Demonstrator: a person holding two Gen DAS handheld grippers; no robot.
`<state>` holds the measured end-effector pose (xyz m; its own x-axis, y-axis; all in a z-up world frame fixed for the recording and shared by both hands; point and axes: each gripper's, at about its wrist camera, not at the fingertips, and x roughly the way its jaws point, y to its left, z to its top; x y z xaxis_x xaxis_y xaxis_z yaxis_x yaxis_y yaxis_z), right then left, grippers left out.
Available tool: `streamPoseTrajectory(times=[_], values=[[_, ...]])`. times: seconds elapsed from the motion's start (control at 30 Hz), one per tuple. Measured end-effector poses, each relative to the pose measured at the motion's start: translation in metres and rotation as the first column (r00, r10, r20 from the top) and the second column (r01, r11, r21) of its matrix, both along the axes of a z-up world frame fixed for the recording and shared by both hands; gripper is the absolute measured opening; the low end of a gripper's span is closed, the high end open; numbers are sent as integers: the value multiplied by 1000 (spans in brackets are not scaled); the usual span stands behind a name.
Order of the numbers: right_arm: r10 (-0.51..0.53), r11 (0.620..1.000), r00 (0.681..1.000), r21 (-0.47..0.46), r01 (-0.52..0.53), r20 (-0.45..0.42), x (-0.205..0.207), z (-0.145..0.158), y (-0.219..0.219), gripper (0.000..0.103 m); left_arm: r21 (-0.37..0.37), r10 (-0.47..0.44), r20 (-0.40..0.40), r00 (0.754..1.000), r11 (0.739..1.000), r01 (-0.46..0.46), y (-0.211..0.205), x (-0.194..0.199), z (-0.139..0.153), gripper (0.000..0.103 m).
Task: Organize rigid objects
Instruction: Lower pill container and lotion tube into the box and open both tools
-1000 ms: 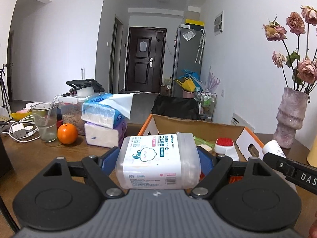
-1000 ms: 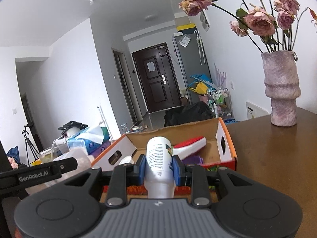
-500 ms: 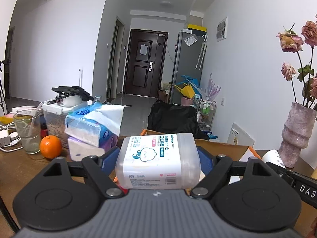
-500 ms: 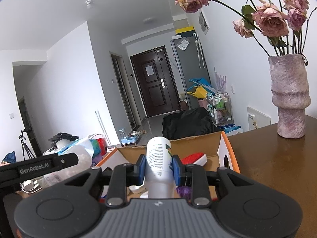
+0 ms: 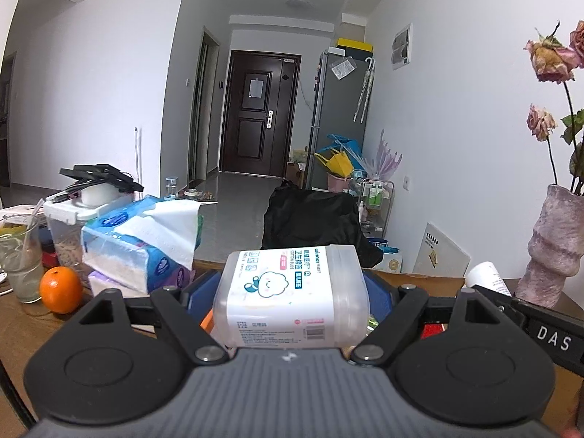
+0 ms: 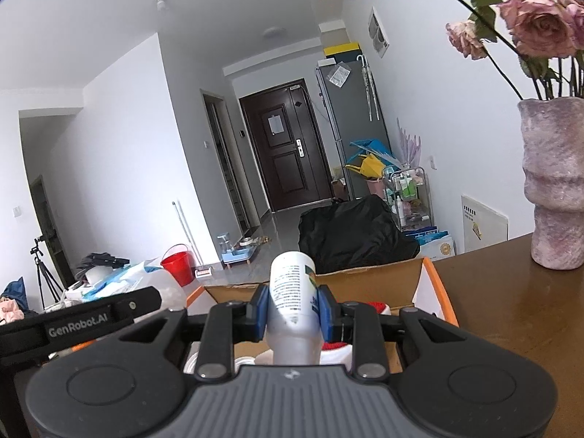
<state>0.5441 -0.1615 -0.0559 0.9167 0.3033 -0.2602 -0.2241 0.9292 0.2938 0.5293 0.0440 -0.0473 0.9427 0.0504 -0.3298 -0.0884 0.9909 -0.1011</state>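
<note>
My left gripper (image 5: 290,297) is shut on a clear plastic cotton swab box (image 5: 290,292) with a white and blue label, held above the near edge of the cardboard box (image 5: 419,275). My right gripper (image 6: 292,310) is shut on a white bottle (image 6: 292,299) with printed text, held upright over the cardboard box (image 6: 365,281), which has orange trim. A red and white item (image 6: 376,306) lies inside the box, mostly hidden by the gripper. The bottle's top also shows in the left wrist view (image 5: 487,277).
On the brown table (image 6: 511,292) a pink vase (image 6: 554,182) with dried roses stands at the right. At the left are tissue packs (image 5: 142,244), an orange (image 5: 60,290), a glass (image 5: 20,259) and a clear container (image 5: 69,226).
Both grippers have risen and tilted up with their objects still held. The box interior has dropped mostly out of the left view.
</note>
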Motion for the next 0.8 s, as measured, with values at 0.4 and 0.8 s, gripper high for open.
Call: streamPoseTrajectory(times=[0.4, 0.8], values=[[1, 999, 999, -43, -3, -54, 36, 4, 13, 27, 17, -21, -40, 999, 1000, 22, -4, 41, -8, 83], [9, 992, 981, -124, -33, -192, 63, 2, 21, 59, 35, -28, -89, 996, 999, 31, 2, 55, -19, 103]])
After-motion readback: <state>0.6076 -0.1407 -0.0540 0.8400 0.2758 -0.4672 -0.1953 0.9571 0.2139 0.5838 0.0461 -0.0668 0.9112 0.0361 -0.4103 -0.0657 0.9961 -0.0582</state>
